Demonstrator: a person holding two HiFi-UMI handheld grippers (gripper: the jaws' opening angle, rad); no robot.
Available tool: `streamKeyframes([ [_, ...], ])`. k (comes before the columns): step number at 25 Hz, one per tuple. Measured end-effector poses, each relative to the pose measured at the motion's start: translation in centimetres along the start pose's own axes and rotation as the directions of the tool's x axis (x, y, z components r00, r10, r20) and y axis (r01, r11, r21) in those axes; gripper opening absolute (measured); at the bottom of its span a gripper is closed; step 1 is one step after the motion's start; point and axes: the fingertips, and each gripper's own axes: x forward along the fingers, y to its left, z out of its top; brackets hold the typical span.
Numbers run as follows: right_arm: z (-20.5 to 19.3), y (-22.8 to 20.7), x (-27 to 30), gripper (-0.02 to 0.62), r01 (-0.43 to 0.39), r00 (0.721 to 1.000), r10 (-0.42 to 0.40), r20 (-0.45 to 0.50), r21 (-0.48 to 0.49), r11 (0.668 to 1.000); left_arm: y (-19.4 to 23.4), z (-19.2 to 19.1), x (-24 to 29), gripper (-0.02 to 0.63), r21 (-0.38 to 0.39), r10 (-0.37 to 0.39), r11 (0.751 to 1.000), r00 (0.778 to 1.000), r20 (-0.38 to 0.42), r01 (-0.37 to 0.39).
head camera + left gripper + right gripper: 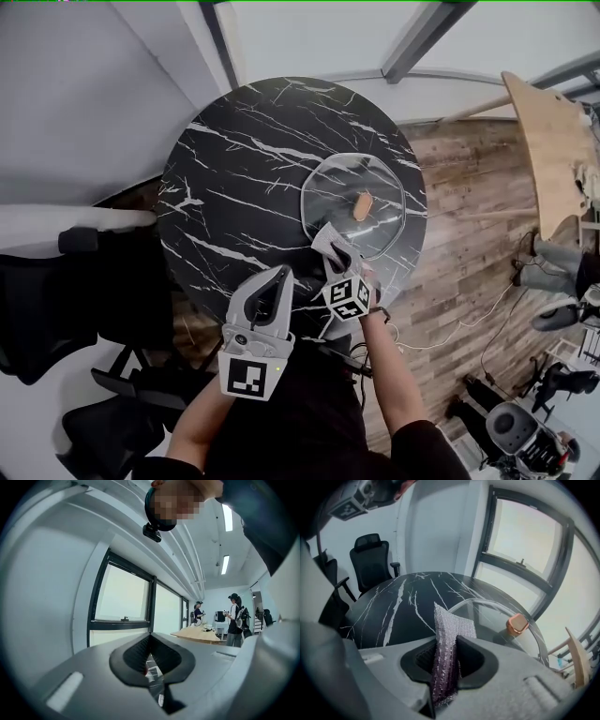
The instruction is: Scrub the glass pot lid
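The glass pot lid [375, 178] lies flat on the right half of the round black marble table [244, 169], its orange knob [362, 205] pointing up. My right gripper [337, 261] hovers at the lid's near rim, shut on a silvery scrub pad [328, 244] whose tip reaches the lid's edge. In the right gripper view the pad [449, 627] stands upright between the jaws of the gripper [445, 648], with the lid [497, 613] and knob [516, 624] just ahead. My left gripper [275, 278] is held back over the table's near edge, tilted upward, shut and empty [149, 641].
Black office chairs [56, 300] stand left of the table and show beyond it in the right gripper view [370, 557]. A wooden table [553, 150] is at the far right, with cables [469, 319] on the plank floor. Two people [233, 618] stand far off.
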Motion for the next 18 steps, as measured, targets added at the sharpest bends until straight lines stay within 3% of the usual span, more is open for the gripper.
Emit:
streamKeyframes([
  [6, 0.3, 4.7, 0.2, 0.075, -0.174, 0.985, 0.174, -0.01, -0.045, 0.984, -0.1, -0.3, 0.0, 0.003, -0.004, 0.006, 1.0, 1.0, -0.013, -0.006],
  [10, 1.0, 5.6, -0.6, 0.075, -0.279, 0.96, 0.279, 0.015, 0.034, 0.96, 0.0, -0.7, -0.5, 0.003, -0.006, 0.008, 1.0, 1.0, -0.026, -0.009],
  [13, 1.6, 6.4, -1.6, 0.074, -0.417, 0.909, 0.414, 0.05, 0.082, 0.905, 0.3, -1.2, -1.1, 0.003, -0.011, 0.017, 1.0, 0.999, -0.039, -0.017],
  [16, 0.8, 7.5, -2.7, 0.072, -0.547, 0.837, 0.545, 0.053, 0.121, 0.828, 0.2, -1.8, -1.0, 0.003, -0.015, 0.023, 1.0, 0.998, -0.05, -0.024],
  [18, 1.1, 7.1, -3.8, 0.072, -0.579, 0.815, 0.567, 0.116, 0.149, 0.802, -0.1, -2.0, -0.4, 0.003, -0.021, 0.031, 0.999, 0.998, -0.057, -0.033],
])
